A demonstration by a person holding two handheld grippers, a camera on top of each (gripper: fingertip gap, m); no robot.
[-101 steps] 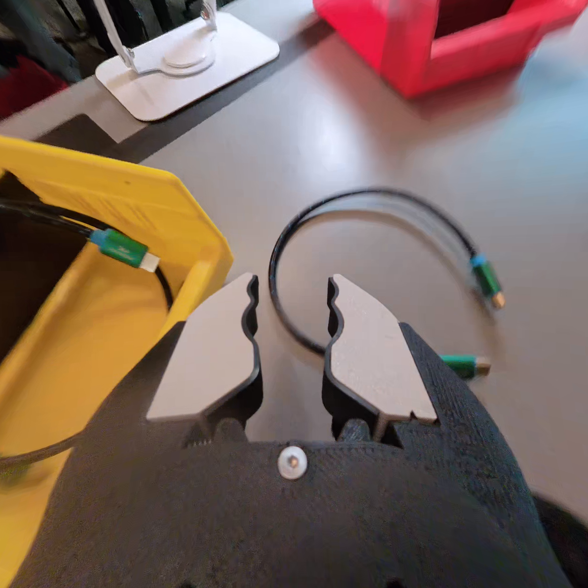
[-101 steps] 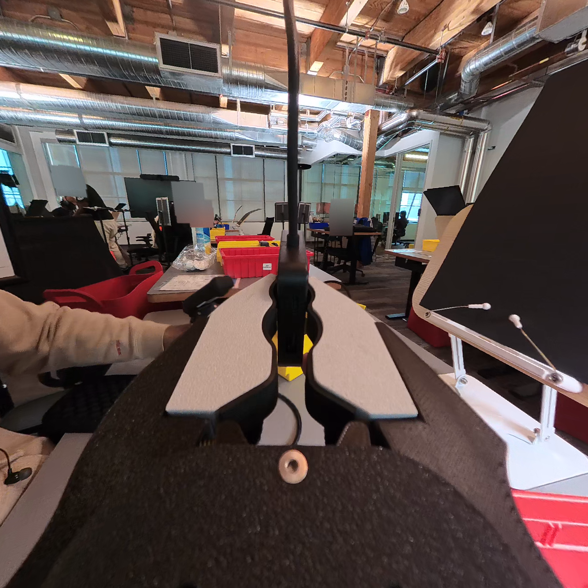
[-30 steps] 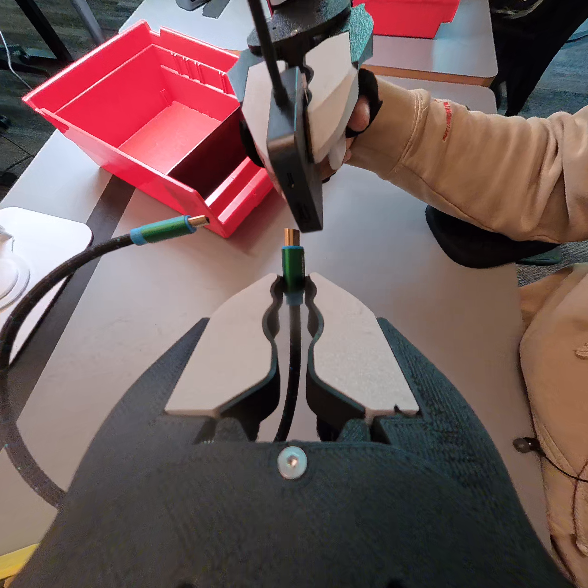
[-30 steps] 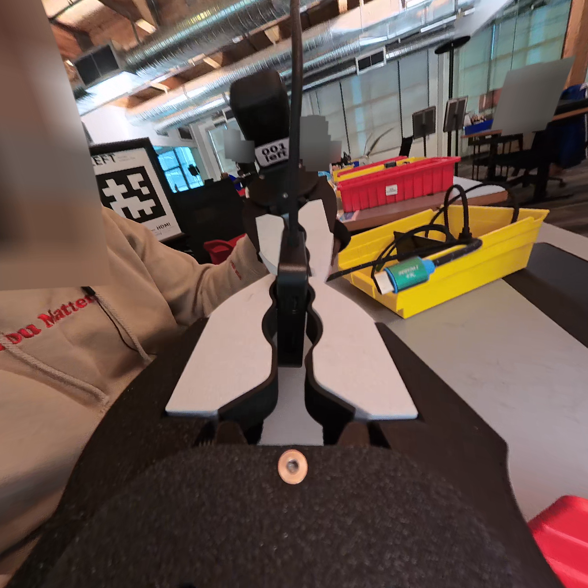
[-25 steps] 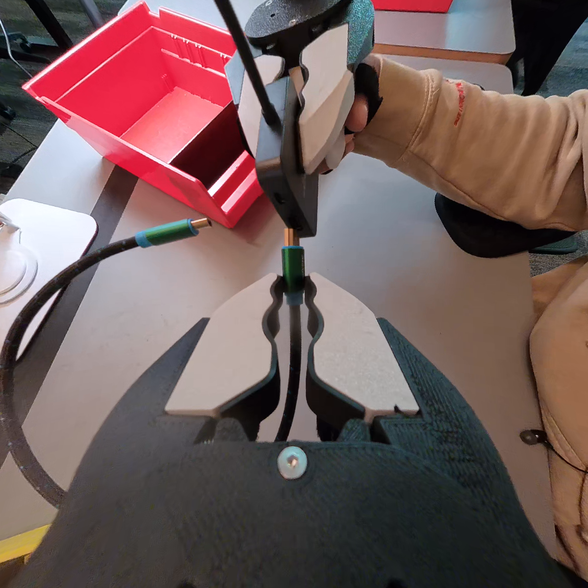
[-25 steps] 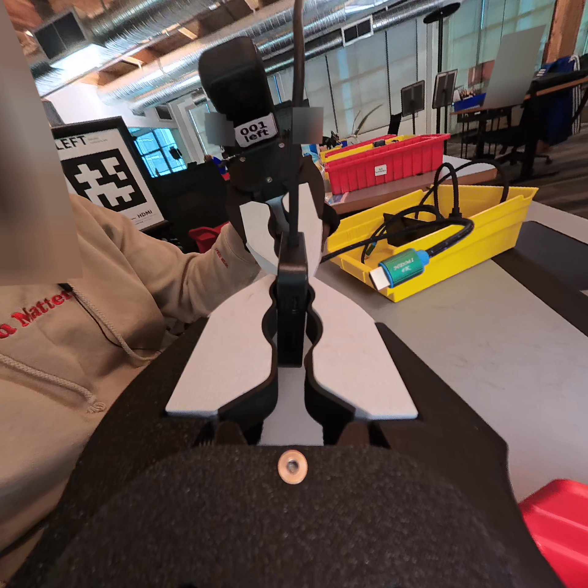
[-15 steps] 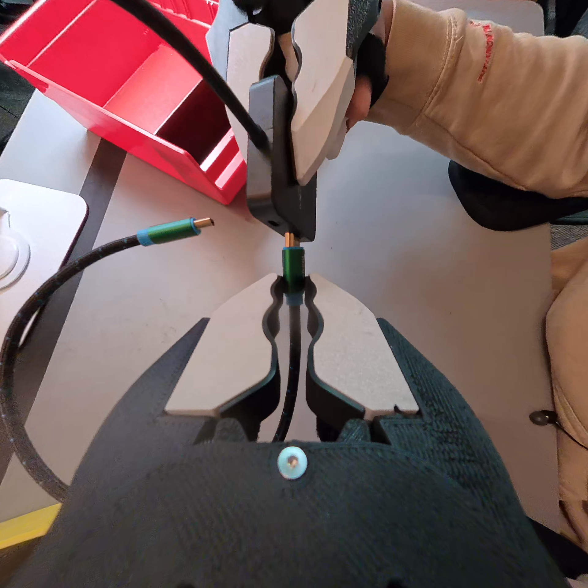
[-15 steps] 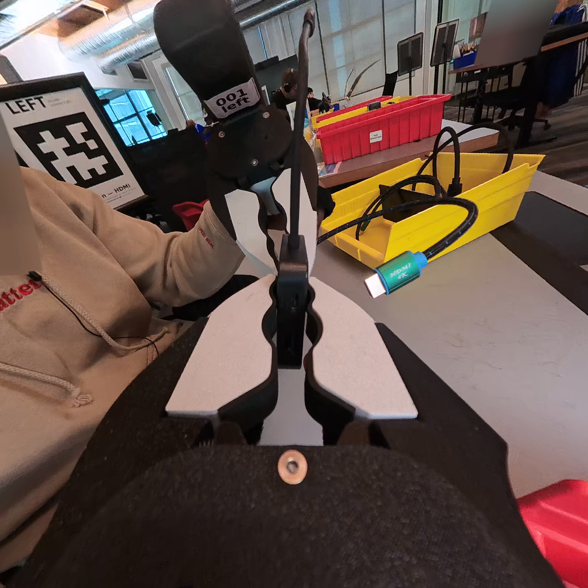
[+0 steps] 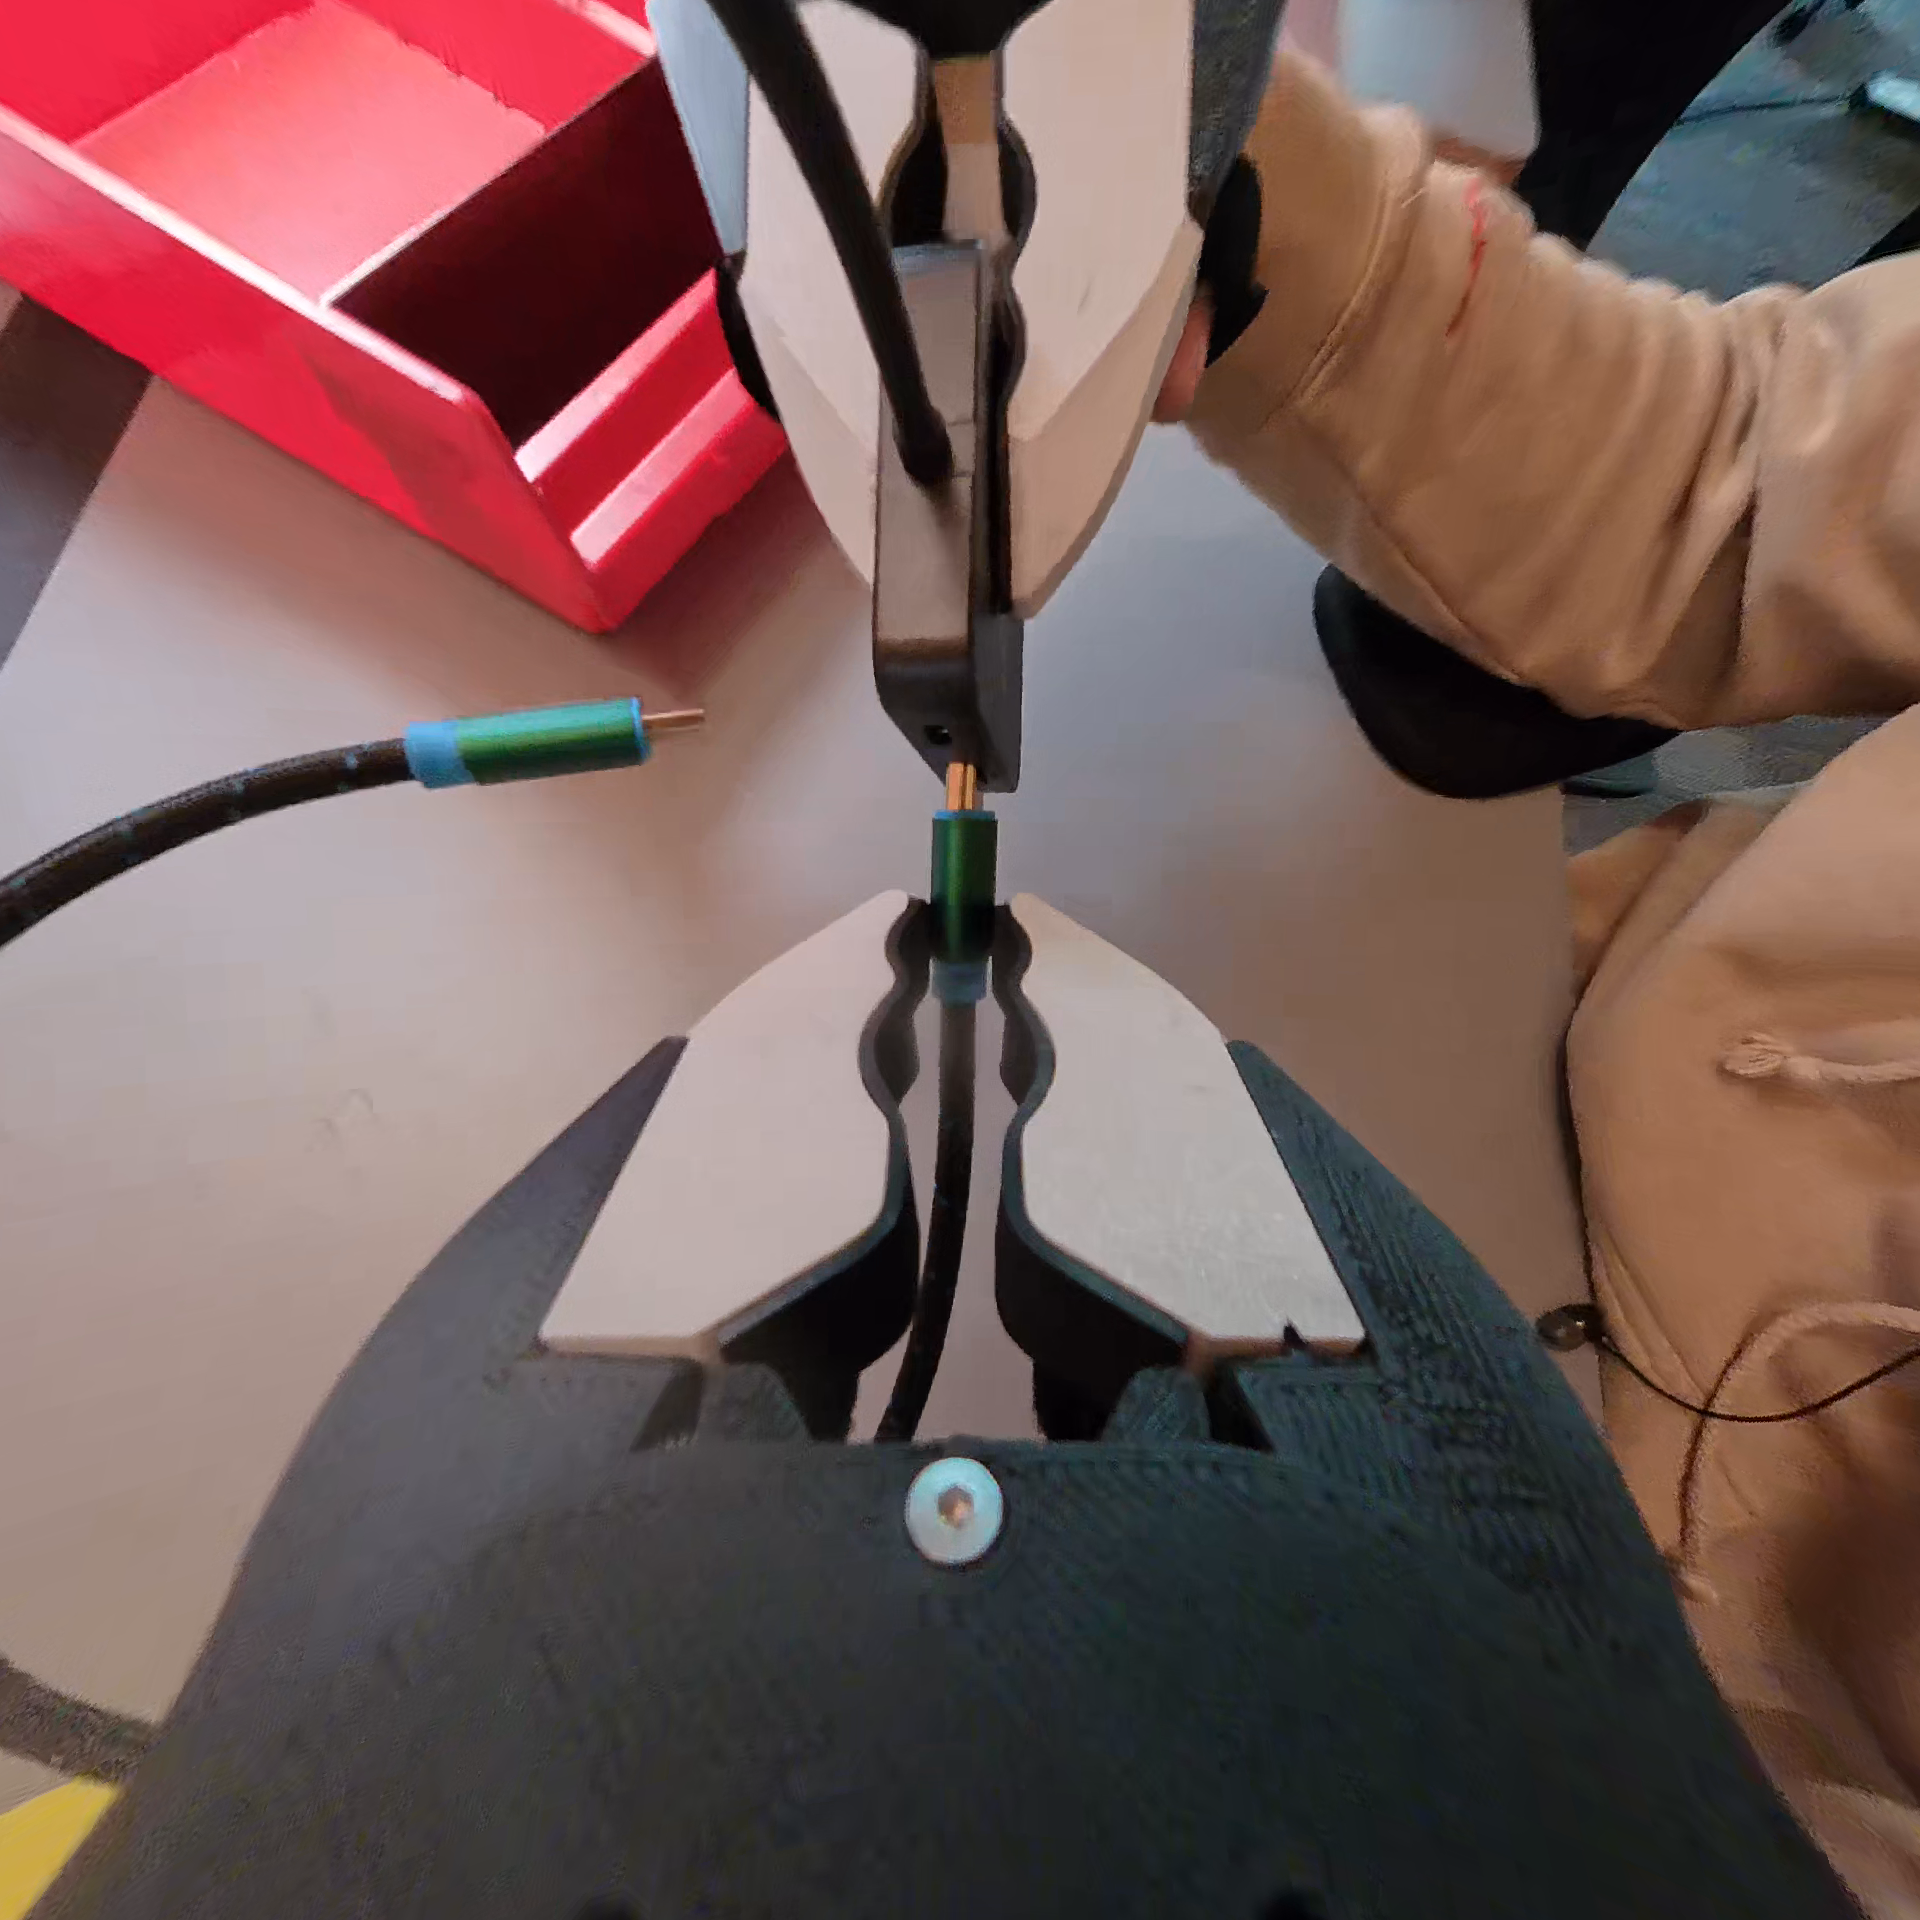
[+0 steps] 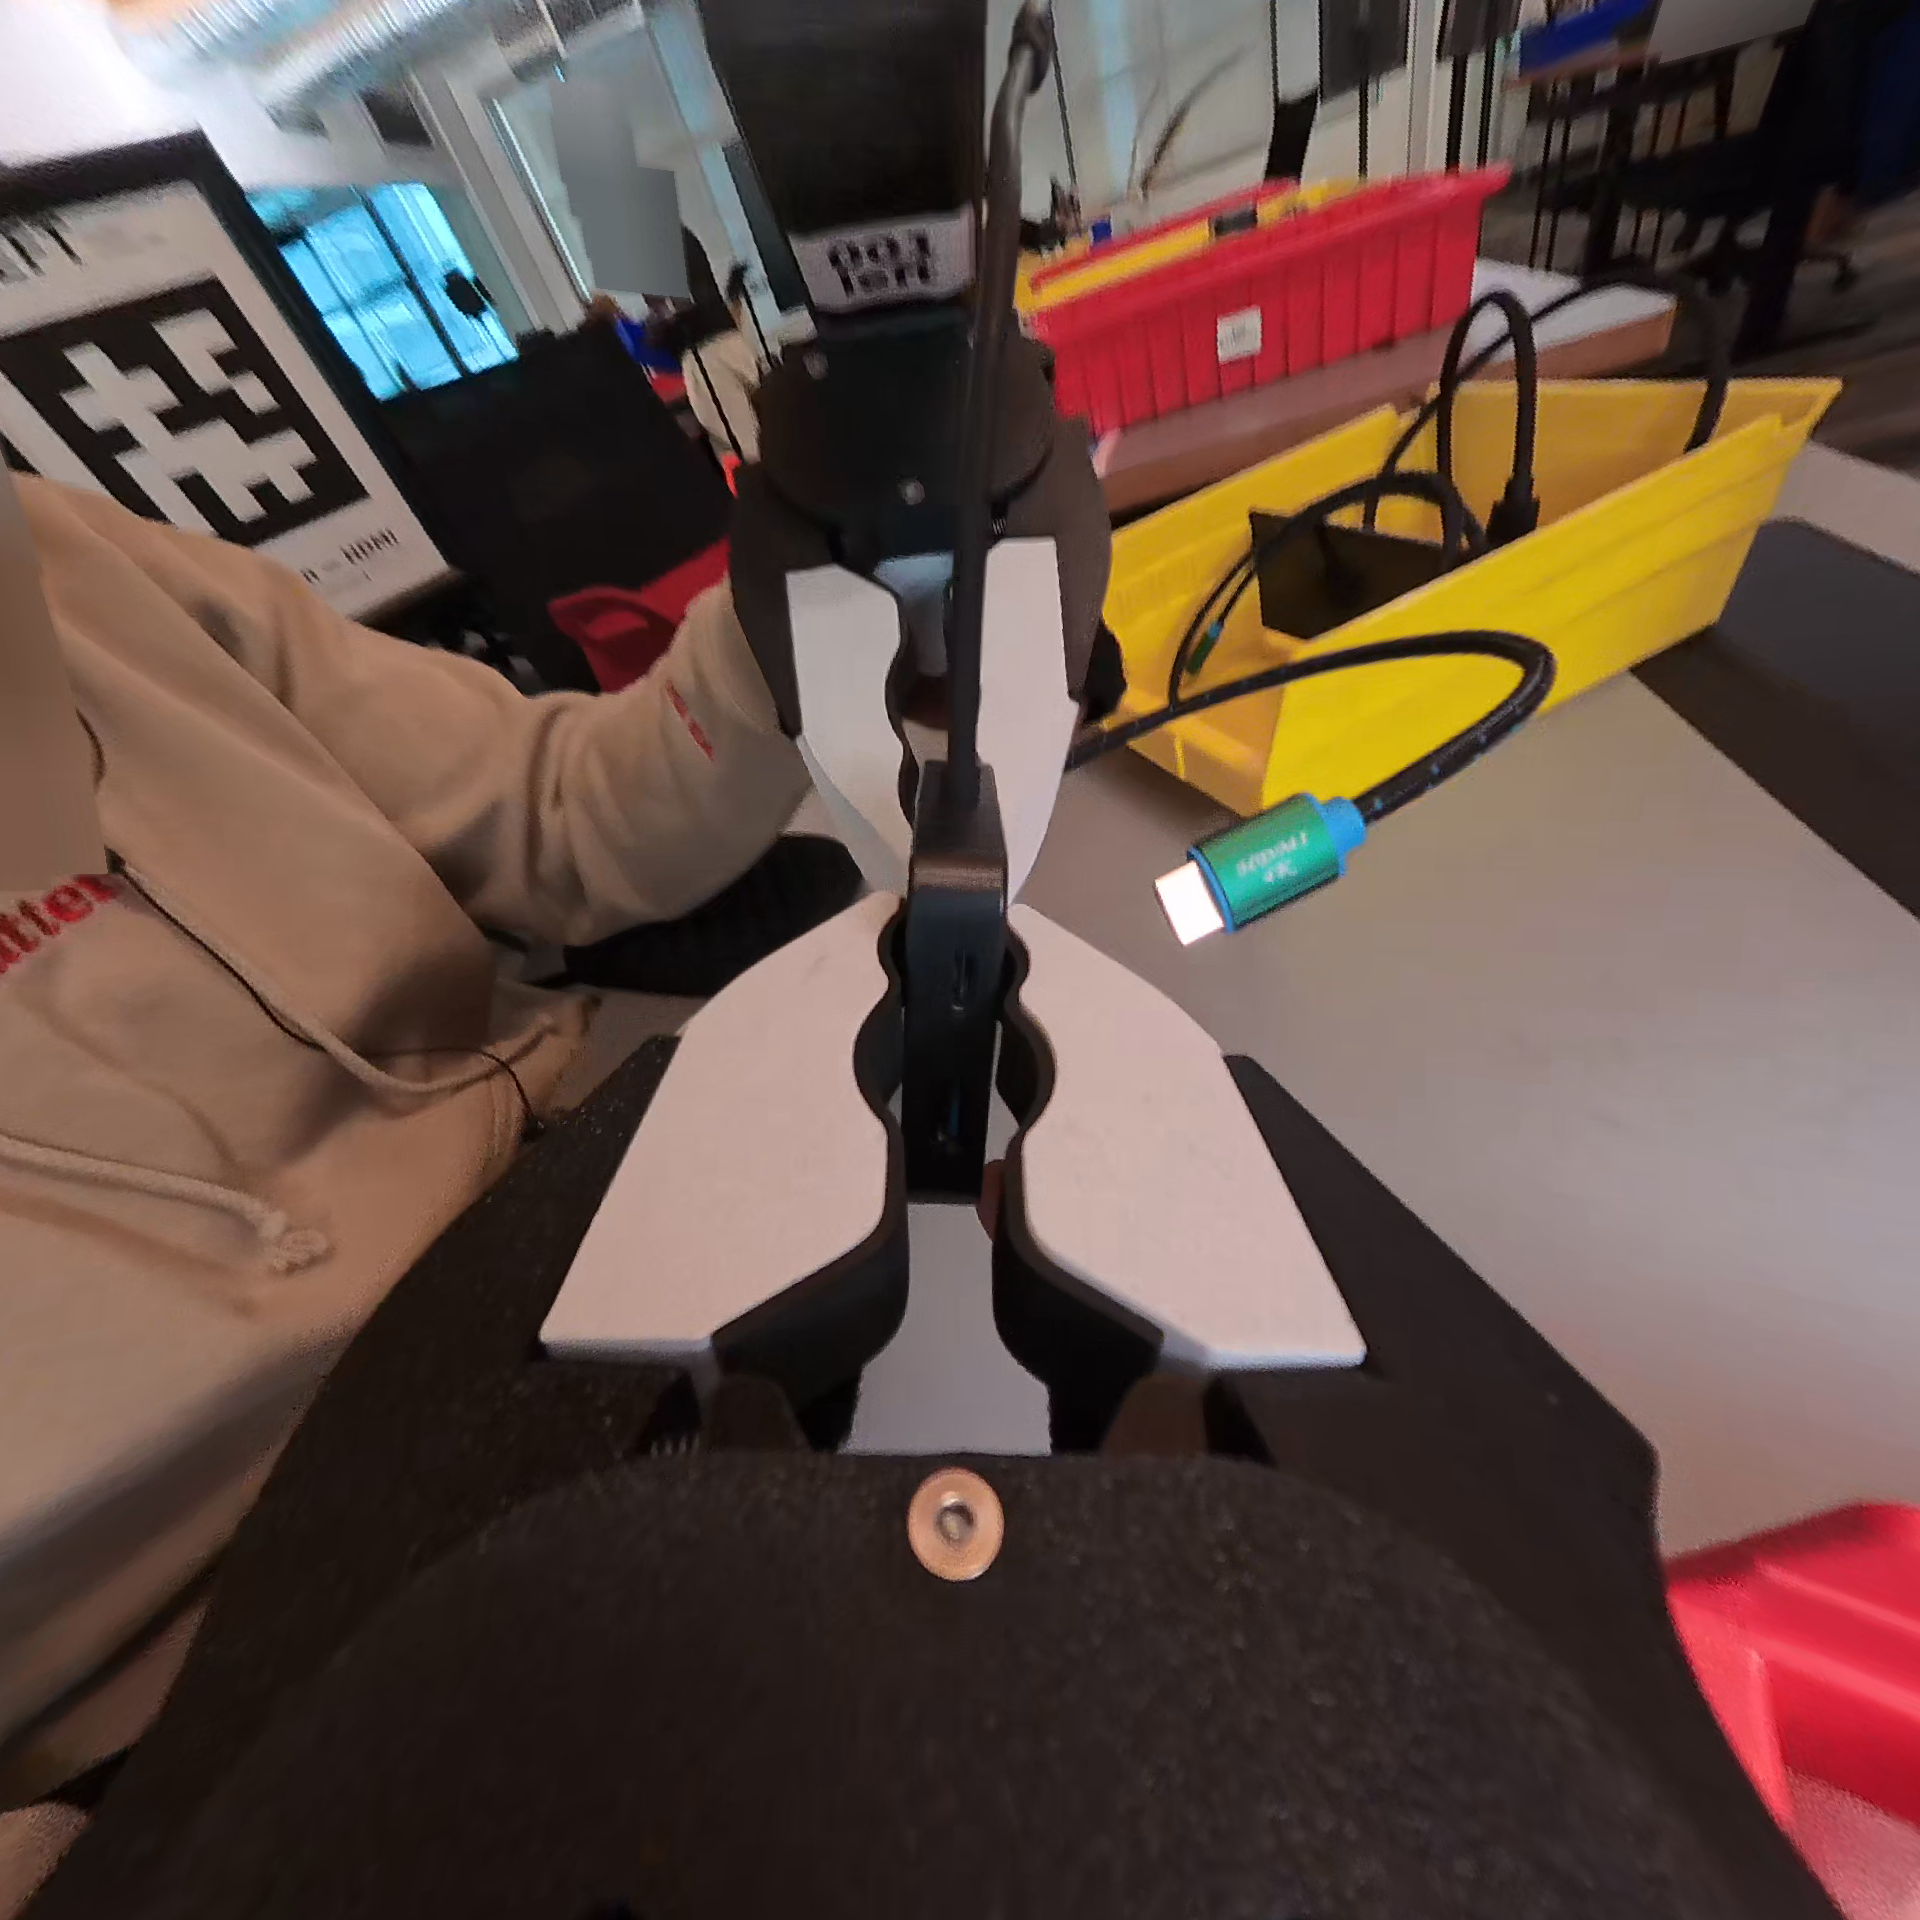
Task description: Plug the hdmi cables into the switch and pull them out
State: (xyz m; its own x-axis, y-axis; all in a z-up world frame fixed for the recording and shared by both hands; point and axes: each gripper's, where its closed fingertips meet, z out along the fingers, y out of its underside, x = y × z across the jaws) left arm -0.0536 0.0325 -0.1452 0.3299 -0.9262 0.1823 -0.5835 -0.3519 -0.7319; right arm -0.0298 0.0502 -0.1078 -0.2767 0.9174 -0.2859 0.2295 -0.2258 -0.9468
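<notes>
My left gripper (image 9: 961, 914) is clamped on the green plug (image 9: 963, 878) of an HDMI cable (image 9: 940, 1195), whose black cord runs back between the 2 fingers toward the camera. The plug's gold tip (image 9: 964, 787) sits right at the lower edge of the switch (image 9: 940, 540), touching or just entering a port; I cannot tell how deep it goes. My right gripper (image 10: 951, 920) is closed on that black switch (image 10: 954, 966), pinching it edge-on between both pads, with the switch's own black lead (image 10: 977, 436) rising straight up out of its far end. In the right wrist view the left gripper (image 10: 940, 727) faces me just behind the switch, held by an arm in a tan sleeve (image 10: 416, 727). The other end of the cable hangs free above the grey table (image 10: 1507, 1091), its green plug with a blue collar (image 10: 1262, 868) well clear of the switch on the right. Beyond it a yellow bin (image 10: 1558, 561) holds more black cables, and a red bin (image 9: 343, 260) stands on the table behind the switch in the left wrist view
</notes>
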